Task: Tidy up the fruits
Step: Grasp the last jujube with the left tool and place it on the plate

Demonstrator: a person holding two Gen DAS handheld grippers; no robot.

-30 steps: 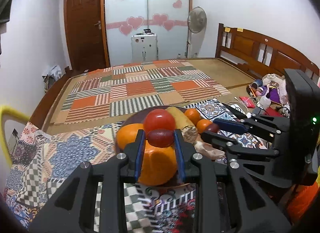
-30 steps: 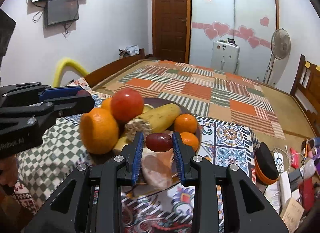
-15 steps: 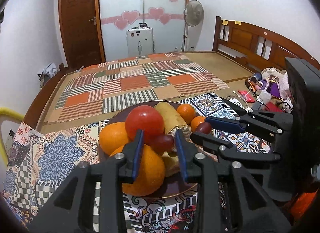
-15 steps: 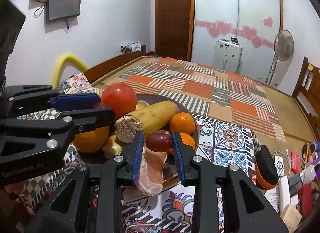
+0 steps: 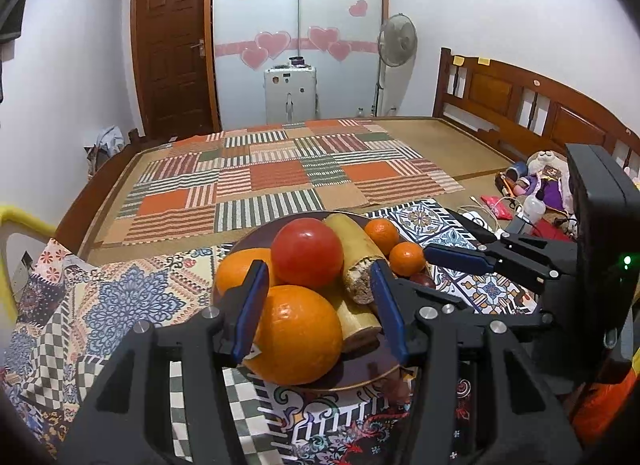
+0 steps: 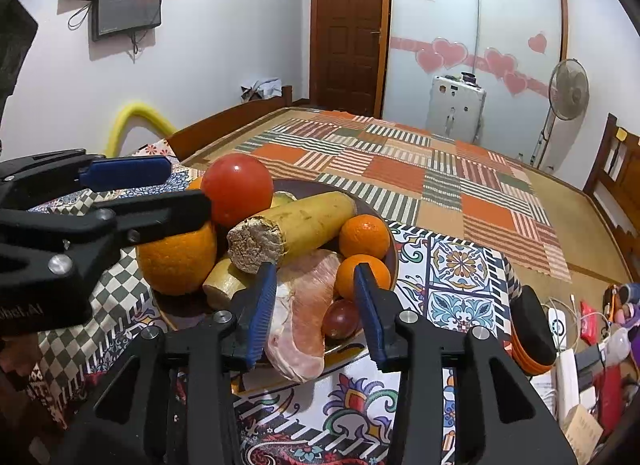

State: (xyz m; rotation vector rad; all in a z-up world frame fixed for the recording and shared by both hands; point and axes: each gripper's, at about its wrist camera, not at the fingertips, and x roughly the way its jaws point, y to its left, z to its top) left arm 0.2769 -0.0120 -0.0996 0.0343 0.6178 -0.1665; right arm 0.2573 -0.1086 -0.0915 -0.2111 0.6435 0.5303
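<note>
A dark brown plate (image 5: 360, 375) (image 6: 378, 233) holds a red tomato (image 5: 307, 253) (image 6: 237, 190), large oranges (image 5: 294, 335) (image 6: 178, 261), two small oranges (image 6: 364, 236), sugarcane pieces (image 6: 296, 225) (image 5: 354, 257), a pink pomelo wedge (image 6: 300, 317) and a dark red grape (image 6: 341, 318) (image 5: 422, 280). My left gripper (image 5: 316, 305) is open and empty, its fingers either side of the front orange. My right gripper (image 6: 316, 305) is open and empty, just above the grape lying on the plate.
The plate sits on a patterned cloth (image 5: 132, 297) at the edge of a bed with a patchwork mat (image 5: 280, 181). Clutter of cables, bottles and toys (image 6: 592, 345) lies at the right. A wooden headboard (image 5: 520, 105) stands at the right.
Both grippers opened. The left one let go of its grape and the right one dropped its grape onto the plate beside the small orange. Both moved closer to the plate.
</note>
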